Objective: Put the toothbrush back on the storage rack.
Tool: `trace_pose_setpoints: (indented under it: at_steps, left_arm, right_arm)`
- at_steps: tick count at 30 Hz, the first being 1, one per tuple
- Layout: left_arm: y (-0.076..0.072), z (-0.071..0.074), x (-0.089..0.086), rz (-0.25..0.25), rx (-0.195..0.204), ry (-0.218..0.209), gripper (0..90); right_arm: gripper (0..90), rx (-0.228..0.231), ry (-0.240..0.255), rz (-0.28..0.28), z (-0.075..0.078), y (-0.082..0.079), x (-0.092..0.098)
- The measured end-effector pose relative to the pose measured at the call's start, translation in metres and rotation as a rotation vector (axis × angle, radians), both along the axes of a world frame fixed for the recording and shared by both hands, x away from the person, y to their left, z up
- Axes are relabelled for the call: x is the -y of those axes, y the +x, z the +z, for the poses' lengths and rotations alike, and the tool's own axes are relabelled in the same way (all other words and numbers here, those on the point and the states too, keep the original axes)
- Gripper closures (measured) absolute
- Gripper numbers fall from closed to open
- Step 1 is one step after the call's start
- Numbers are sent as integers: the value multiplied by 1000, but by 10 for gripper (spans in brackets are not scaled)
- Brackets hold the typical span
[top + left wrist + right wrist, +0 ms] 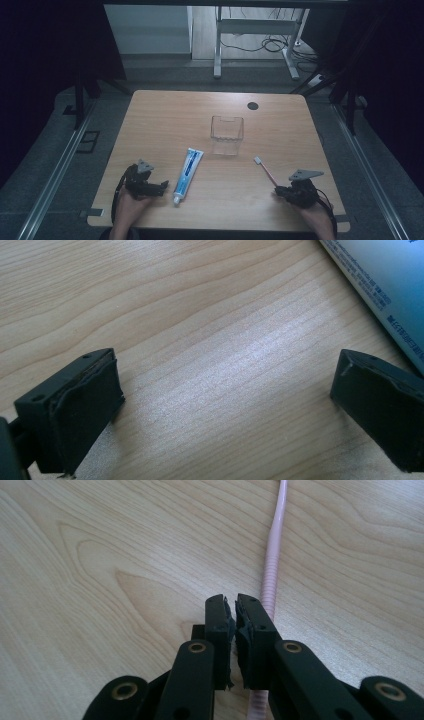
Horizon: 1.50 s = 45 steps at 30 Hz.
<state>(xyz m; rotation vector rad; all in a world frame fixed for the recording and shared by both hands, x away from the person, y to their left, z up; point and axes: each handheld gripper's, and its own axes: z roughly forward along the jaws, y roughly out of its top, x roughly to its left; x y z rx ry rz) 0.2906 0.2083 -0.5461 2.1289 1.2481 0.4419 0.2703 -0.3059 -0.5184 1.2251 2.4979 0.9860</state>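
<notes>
Near edge, your side: your left gripper [162,185] is resting low on the wooden table [165,112], jaws standing wide apart with only bare wood between them. In the left gripper view the toothpaste tube [387,285] is lying just beside the right-hand jaw, outside the gap, not touched.

Your right gripper [234,611] is sitting at the near right of the table with its jaws pressed together, nothing pinched between the pads. In the right gripper view the pink toothbrush [272,565] is running along the table just beside and under the right-hand jaw; the handle is passing beneath the gripper, not between the pads.

Middle: in the high view the tube is lying cap toward you, slanted, and the toothbrush is pointing its white head away from your right gripper.

Farther out: a clear plastic container [227,134] is standing upright near the table's centre, well apart from both grippers. Beyond it, a dark round hole [253,105] is sitting near the far edge.
</notes>
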Motion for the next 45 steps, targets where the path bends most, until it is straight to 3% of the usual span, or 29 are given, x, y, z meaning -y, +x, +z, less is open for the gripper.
trace_pose_setpoints:
  at_steps: [9,17,27,37,45]
  left_arm:
    - [0,0,0,0,0,0,0]
    - [0,0,0,2,1,-3,0]
    - [0,0,0,2,-1,-3,0]
    - [0,0,0,2,0,-3,0]
    - [0,0,0,1,-1,-3,0]
  right_arm:
    - [808,-29,-71,-24,21,9,3]
    - [808,-133,-186,6,31,30,-7]
    - [808,-207,-271,36,30,48,-26]
    - [809,-303,-362,24,34,72,-42]
    - [800,-350,-391,27,35,83,-54]
